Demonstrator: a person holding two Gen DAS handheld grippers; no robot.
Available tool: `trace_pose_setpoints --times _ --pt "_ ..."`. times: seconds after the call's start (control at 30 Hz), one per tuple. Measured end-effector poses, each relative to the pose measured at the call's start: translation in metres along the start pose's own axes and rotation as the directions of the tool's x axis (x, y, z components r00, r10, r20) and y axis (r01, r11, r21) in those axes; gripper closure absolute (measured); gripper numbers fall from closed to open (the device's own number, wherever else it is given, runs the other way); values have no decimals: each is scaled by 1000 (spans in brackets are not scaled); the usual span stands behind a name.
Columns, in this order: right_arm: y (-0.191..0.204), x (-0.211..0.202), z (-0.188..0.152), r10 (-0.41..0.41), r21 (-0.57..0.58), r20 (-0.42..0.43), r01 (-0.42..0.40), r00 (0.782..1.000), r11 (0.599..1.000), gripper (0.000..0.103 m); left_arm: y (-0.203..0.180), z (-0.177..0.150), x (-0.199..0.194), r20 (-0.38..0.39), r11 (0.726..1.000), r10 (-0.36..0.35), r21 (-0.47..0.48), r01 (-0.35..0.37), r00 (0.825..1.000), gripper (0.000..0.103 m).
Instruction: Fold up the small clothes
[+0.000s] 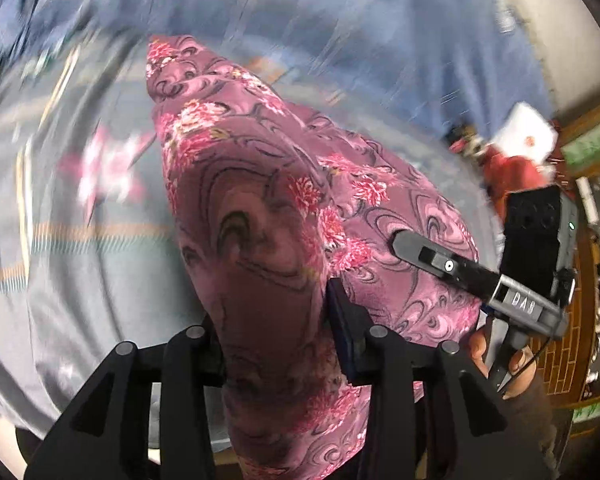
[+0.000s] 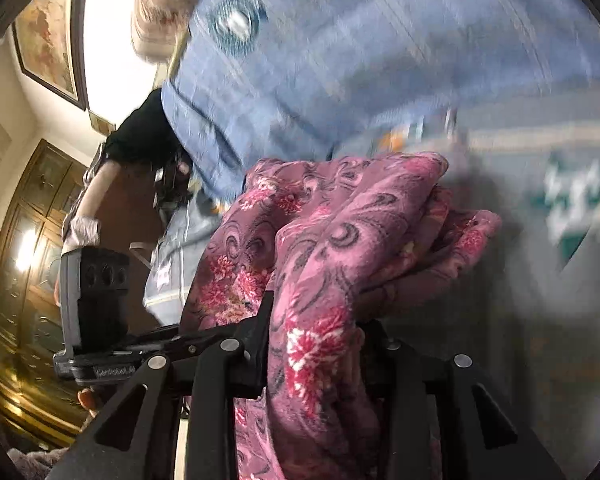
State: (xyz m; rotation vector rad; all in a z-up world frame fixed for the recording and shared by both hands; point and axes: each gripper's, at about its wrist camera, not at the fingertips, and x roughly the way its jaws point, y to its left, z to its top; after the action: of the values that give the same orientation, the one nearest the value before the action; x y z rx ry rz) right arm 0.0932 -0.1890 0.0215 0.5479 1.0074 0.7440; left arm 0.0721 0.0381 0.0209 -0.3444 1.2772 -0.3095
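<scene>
The soft mauve fleece garment with pink flower print (image 1: 268, 200) fills centre frame in both views, lifted off the blue-grey printed bedspread (image 1: 80, 272). Your left gripper (image 1: 276, 344) and right gripper (image 2: 312, 340) each pinch a bunched edge btwn the fingers. Keep both grips level, pull the edge taut, then lay it flat w/o letting folds slip.

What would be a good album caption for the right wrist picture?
Right gripper clamps a bunched pink floral garment above a blurred blue bedspread; the left gripper holds it alongside.
</scene>
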Motion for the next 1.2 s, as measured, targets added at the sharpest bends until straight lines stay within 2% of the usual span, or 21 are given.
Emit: trace_pose_setpoints --times 0.07,0.13,0.17,0.23,0.33,0.43,0.47,0.53,0.6,0.63,0.7,0.77,0.8,0.83,0.9,0.93,1.03,1.1,1.13,1.17,1.2 --pt "-11 31 -20 -60 -2 -43 59 997 998 69 26 -9 25 -65 998 30 -53 -33 997 63" --pt "-27 58 -38 -149 4 -112 150 982 989 64 48 -17 29 -47 991 -66 -118 60 997 60" --pt "-29 57 -41 -135 16 -96 137 986 990 63 52 -18 24 -37 989 -89 -120 84 995 60" --pt "-26 43 -38 -127 30 -69 129 990 991 60 55 -20 8 10 993 -79 -87 80 997 61" --pt "-23 12 -22 -144 27 26 143 989 989 59 49 -14 -10 84 998 -47 -48 51 995 60" --pt "-28 18 -11 -168 57 19 167 986 984 55 42 -9 -6 103 1000 15 -28 -12 995 60" --pt "-32 28 -9 -190 67 4 190 982 980 59 40 -9 -5 106 999 46 -18 -45 993 60" --pt "-32 39 -7 -227 47 -5 227 974 973 84 39 -11 -3 132 996 92 0 -93 987 59" --pt "-10 31 -5 -225 -38 98 230 969 972 86 42 -11 -4 159 990 137 22 -142 978 55" --pt "3 23 -5 -209 -92 167 227 963 970 87 44 -10 -4 166 987 150 23 -156 975 49" --pt "12 16 -2 -223 -126 242 258 944 958 87 53 -9 -6 166 989 142 6 -145 976 46" --pt "-7 27 2 -277 -66 202 295 939 953 87 55 -6 -6 151 994 109 -16 -108 982 46" --pt "-22 36 2 -326 -24 152 333 933 942 86 56 -7 -10 152 995 103 -19 -101 983 46" --pt "-37 44 0 -338 20 87 338 937 941 85 56 -8 -16 159 994 110 -14 -110 981 46" --pt "-50 36 -4 -264 111 101 253 959 961 81 57 -12 -31 192 992 125 -4 -127 973 48" --pt "-50 27 -3 -242 140 128 224 962 964 79 57 -12 -37 207 992 124 -1 -127 970 48" --pt "-42 6 5 -229 139 237 200 944 970 78 48 -4 -50 269 992 117 18 -126 956 48" --pt "-36 10 14 -212 109 247 191 945 976 65 38 7 -46 296 983 156 44 -177 942 48" --pt "-34 20 18 -239 91 222 223 945 970 55 34 13 -40 294 978 179 53 -203 939 48" --pt "-34 30 19 -276 75 185 267 943 961 58 30 20 -32 284 971 209 56 -234 936 48" --pt "-35 44 22 -313 64 134 307 940 950 68 27 25 -27 279 967 221 60 -246 935 48"
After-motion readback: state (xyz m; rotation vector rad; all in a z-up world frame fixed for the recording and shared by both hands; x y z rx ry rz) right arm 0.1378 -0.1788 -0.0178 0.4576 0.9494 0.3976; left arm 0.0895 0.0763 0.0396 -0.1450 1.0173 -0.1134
